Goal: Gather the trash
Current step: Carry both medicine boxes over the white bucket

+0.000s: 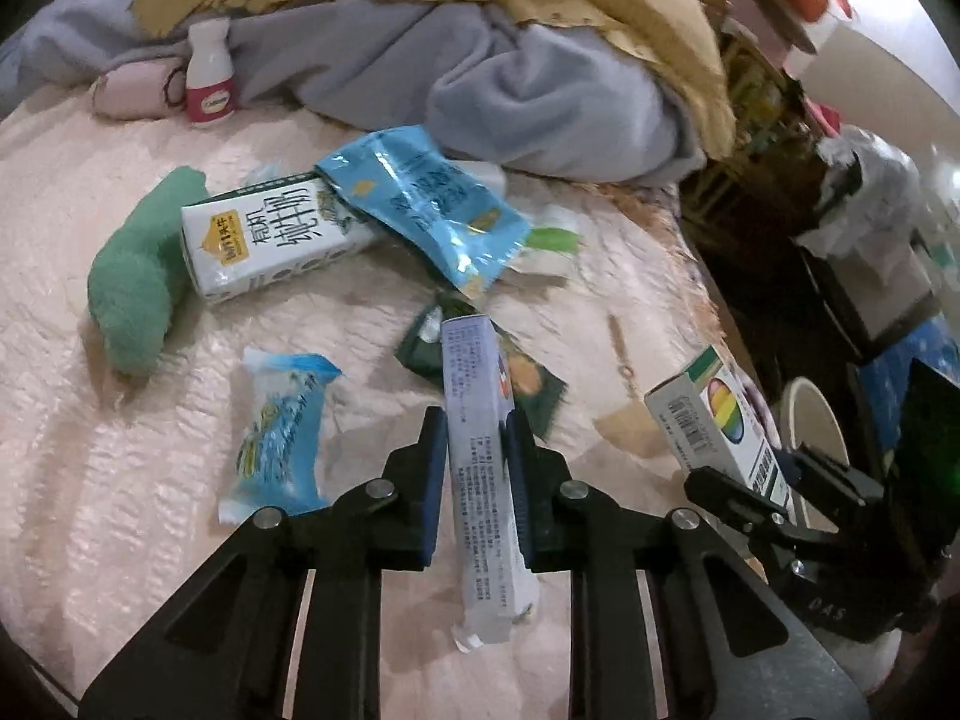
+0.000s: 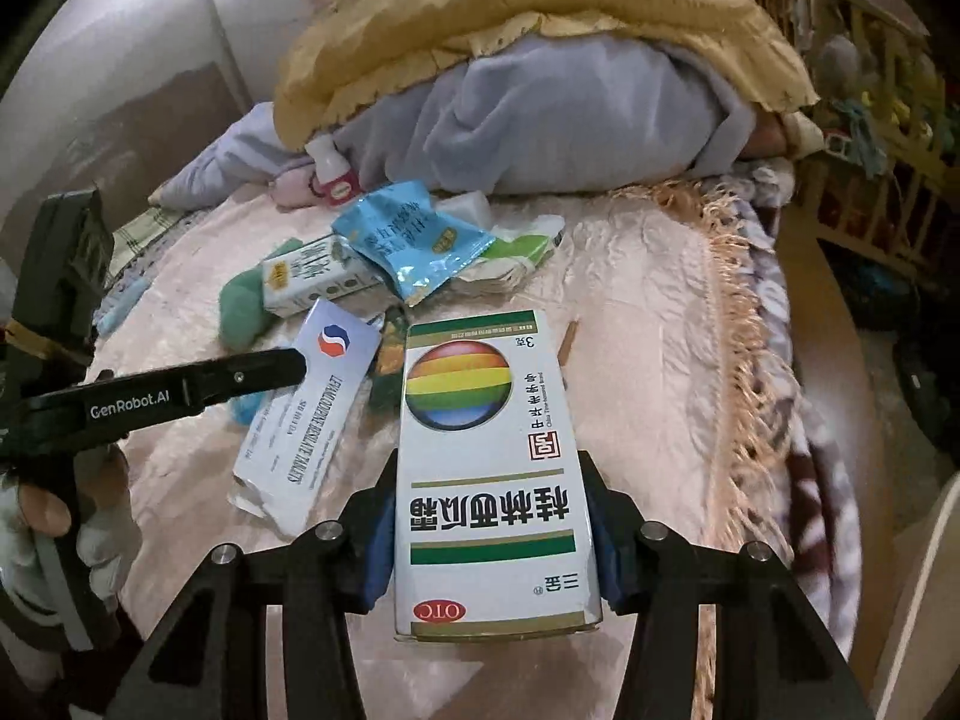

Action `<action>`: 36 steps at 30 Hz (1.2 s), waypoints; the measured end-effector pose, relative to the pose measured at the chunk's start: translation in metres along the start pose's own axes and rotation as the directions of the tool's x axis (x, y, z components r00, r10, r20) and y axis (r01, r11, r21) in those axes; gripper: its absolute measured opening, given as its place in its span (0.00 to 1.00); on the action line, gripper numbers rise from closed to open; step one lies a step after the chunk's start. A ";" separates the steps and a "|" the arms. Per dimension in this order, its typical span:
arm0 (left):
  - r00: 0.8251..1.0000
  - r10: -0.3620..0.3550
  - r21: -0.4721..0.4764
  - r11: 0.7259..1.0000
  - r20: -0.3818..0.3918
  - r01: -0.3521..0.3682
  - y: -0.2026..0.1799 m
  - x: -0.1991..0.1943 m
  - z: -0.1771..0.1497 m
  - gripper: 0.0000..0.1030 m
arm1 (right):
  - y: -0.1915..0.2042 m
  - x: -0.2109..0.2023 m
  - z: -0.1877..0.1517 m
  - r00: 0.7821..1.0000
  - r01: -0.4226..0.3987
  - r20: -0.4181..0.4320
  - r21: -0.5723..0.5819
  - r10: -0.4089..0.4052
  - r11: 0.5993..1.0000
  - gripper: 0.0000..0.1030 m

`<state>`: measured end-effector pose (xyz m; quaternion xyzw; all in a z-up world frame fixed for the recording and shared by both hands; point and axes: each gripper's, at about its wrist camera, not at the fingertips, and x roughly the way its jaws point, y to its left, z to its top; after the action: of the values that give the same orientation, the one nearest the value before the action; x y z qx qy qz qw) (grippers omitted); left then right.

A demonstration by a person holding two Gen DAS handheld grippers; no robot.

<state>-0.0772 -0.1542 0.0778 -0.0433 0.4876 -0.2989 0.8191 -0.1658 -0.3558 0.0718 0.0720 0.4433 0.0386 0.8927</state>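
On the bed (image 1: 90,210), trash is mid-collection: the right hand-held gripper (image 2: 489,516) clamps a medicine box (image 2: 486,480) near the bed's right edge, and the left hand-held gripper (image 1: 477,420) pinches a slim tablet box (image 1: 480,456). Next both likely need carrying to a bin, none clearly visible. Milk carton (image 1: 264,234), blue wrapper (image 1: 420,198) and small packet (image 1: 282,426) remain mid-bed; the floor is dark

Two medicine boxes (image 1: 480,462) (image 2: 492,480), one milk carton (image 1: 264,240), one small bottle (image 1: 208,75), three wrappers (image 1: 420,204) (image 1: 282,432) (image 1: 528,384) and one green towel (image 1: 138,276) are lying about.
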 end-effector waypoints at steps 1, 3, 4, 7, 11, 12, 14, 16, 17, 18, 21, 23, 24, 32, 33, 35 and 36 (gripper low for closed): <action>1.000 -0.006 0.005 1.000 -0.001 0.006 -0.003 -0.004 -0.002 0.16 | 0.003 -0.004 -0.001 1.000 0.000 0.000 0.000 0.000 1.000 0.49; 1.000 -0.016 0.011 1.000 -0.003 0.016 -0.009 -0.013 -0.008 0.16 | 0.004 -0.013 -0.006 1.000 -0.003 0.011 0.003 0.003 1.000 0.49; 1.000 -0.022 0.014 1.000 -0.003 0.022 -0.010 -0.018 -0.010 0.16 | 0.004 -0.019 -0.008 1.000 -0.003 0.017 0.007 0.003 1.000 0.49; 1.000 -0.028 0.047 0.999 0.013 0.027 -0.023 -0.031 -0.015 0.16 | 0.001 -0.036 -0.013 0.999 -0.006 0.046 0.023 0.005 1.000 0.49; 0.999 -0.035 0.093 0.995 0.024 0.032 -0.047 -0.040 -0.021 0.16 | -0.004 -0.055 -0.020 0.997 -0.012 0.079 0.052 0.008 0.999 0.49; 0.999 -0.037 0.105 0.994 0.027 0.034 -0.053 -0.042 -0.022 0.16 | -0.004 -0.056 -0.022 0.997 -0.012 0.081 0.055 0.007 0.998 0.49; 0.999 -0.041 0.134 0.990 0.032 0.036 -0.067 -0.044 -0.025 0.16 | -0.006 -0.061 -0.024 0.996 -0.006 0.087 0.056 0.001 0.998 0.49; 0.998 -0.049 0.155 0.987 0.034 0.044 -0.079 -0.044 -0.028 0.16 | -0.009 -0.069 -0.028 0.995 0.004 0.096 0.060 -0.010 0.998 0.49; 0.998 -0.057 0.166 0.985 0.033 0.051 -0.087 -0.044 -0.029 0.16 | -0.012 -0.072 -0.029 0.995 0.007 0.099 0.065 -0.013 0.998 0.49; 0.997 -0.063 0.177 0.983 0.033 0.056 -0.093 -0.044 -0.030 0.16 | -0.014 -0.075 -0.031 0.995 0.010 0.103 0.071 -0.018 0.997 0.49; 0.996 -0.080 0.207 0.976 0.032 0.072 -0.114 -0.041 -0.031 0.16 | -0.026 -0.089 -0.034 0.992 0.028 0.119 0.093 -0.039 0.995 0.49; 0.995 -0.095 0.221 0.971 0.030 0.086 -0.127 -0.039 -0.030 0.16 | -0.035 -0.098 -0.037 0.990 0.044 0.130 0.110 -0.059 0.993 0.49; 0.994 -0.105 0.229 0.969 0.028 0.096 -0.134 -0.038 -0.030 0.16 | -0.040 -0.103 -0.039 0.988 0.053 0.135 0.119 -0.069 0.991 0.49; 0.986 -0.168 0.291 0.944 0.010 0.158 -0.194 -0.023 -0.031 0.16 | -0.088 -0.138 -0.059 0.975 0.115 0.160 0.224 -0.153 0.968 0.49; 0.984 -0.176 0.298 0.940 0.007 0.166 -0.200 -0.021 -0.031 0.16 | -0.094 -0.142 -0.062 0.974 0.120 0.162 0.237 -0.161 0.964 0.49; 0.981 -0.192 0.309 0.933 -0.005 0.184 -0.215 -0.016 -0.031 0.16 | -0.106 -0.149 -0.069 0.971 0.130 0.162 0.265 -0.177 0.955 0.49; 0.980 -0.198 0.314 0.930 -0.011 0.191 -0.222 -0.014 -0.031 0.16 | -0.111 -0.152 -0.072 0.970 0.131 0.162 0.277 -0.181 0.952 0.49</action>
<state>-0.2069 -0.3214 0.1527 0.0361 0.4188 -0.4517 0.7869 -0.3139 -0.4789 0.1301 0.1584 0.3634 -0.0989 0.9127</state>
